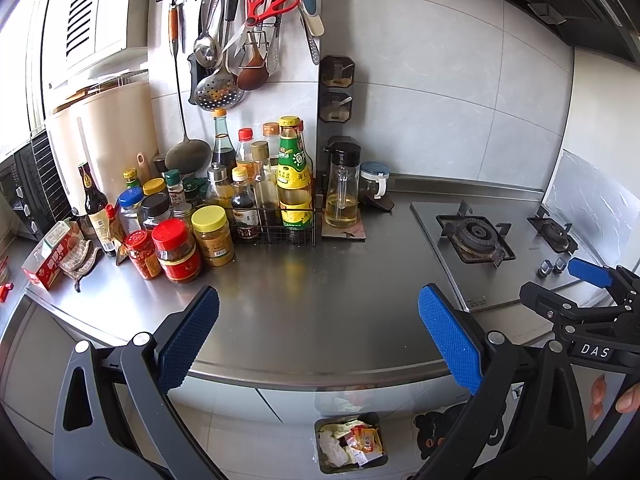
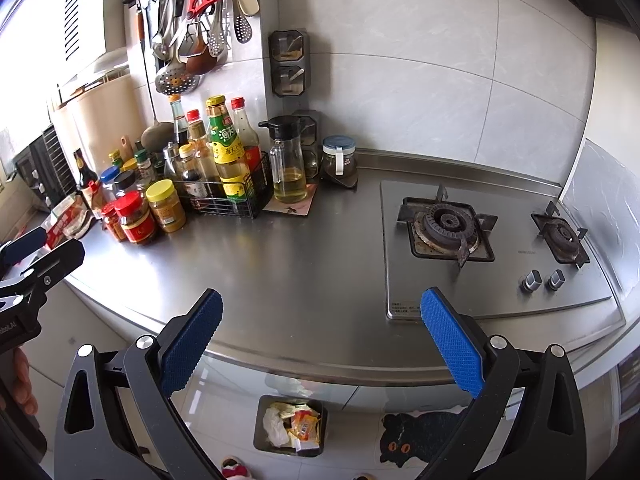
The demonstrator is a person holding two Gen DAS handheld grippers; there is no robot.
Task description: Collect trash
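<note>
A grey trash bin (image 1: 352, 446) stands on the floor below the steel counter's front edge. It holds white tissue and orange and yellow wrappers, and also shows in the right wrist view (image 2: 292, 426). My left gripper (image 1: 318, 336) is open and empty, held over the counter edge above the bin. My right gripper (image 2: 320, 338) is open and empty too, over the counter edge left of the stove. The right gripper also shows at the right edge of the left wrist view (image 1: 588, 280). No loose trash shows on the counter (image 1: 320, 280).
Sauce bottles and jars (image 1: 224, 208) crowd the counter's back left, some in a black wire rack. A glass oil jug (image 2: 286, 160) stands by the wall. A two-burner gas stove (image 2: 480, 240) fills the right. Utensils hang on a rail above. A cat-shaped mat (image 2: 420, 440) lies on the floor.
</note>
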